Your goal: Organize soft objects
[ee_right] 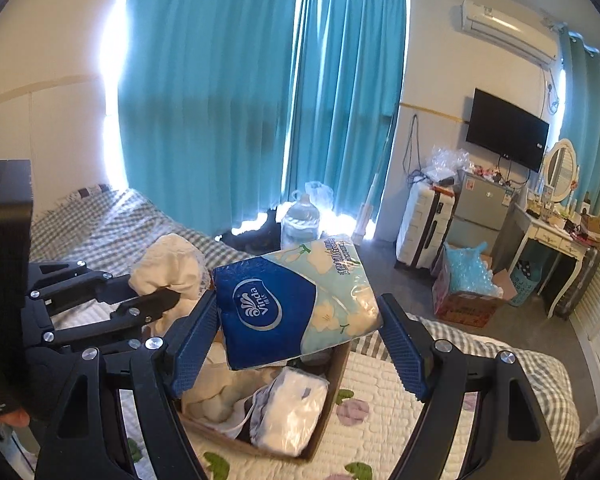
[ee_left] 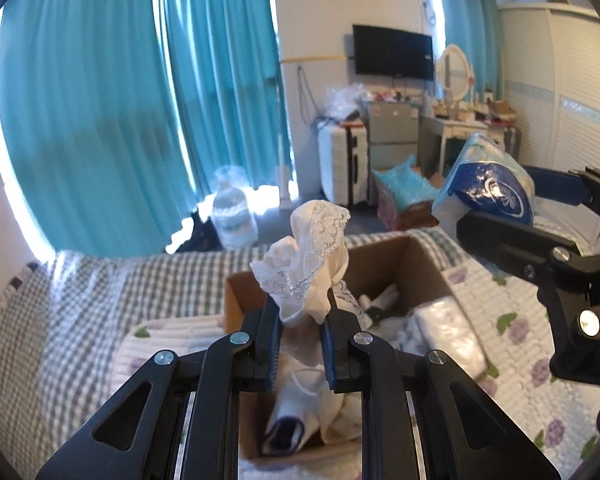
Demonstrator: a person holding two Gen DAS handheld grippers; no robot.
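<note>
**Two claws loaded over the box: how we'd finish this drop**

Since both claws are hovering above the open brown cardboard box (ee_left: pixel 416 268) on the flower-print quilted bed cover (ee_left: pixel 512 344), the step in hand looks like dropping things in, and we'd take it one item at a time.

The left claw (ee_left: pixel 300 344) is pinching a cream lace-trimmed fabric garment (ee_left: pixel 316 264), with the lace end standing up above the fingers and the rest hanging down toward the box. The right claw (ee_right: pixel 300 344) has its blue-padded fingers (ee_right: pixel 404 344) either side of a blue and white plastic-wrapped Vinda tissue pack (ee_right: pixel 296 304), which is tilted up over the box. Honestly, from the right wrist view we can't tell whether the far pad really touches the pack, so the grip may be one-sided.

The box already holds a white plastic-wrapped soft pack (ee_right: pixel 292 412) and some pale bundled cloth (ee_right: pixel 216 396), so room is getting tight.

Our tips:
- Lower the tissue pack first, flat, next to the white pack, before opening up. It's slick plastic and could slide off.
- Keep the two claws apart; they're close together here.
- Let the garment go low inside the walls, since floppy lace could snag on a pad or drape over the rim.
</note>
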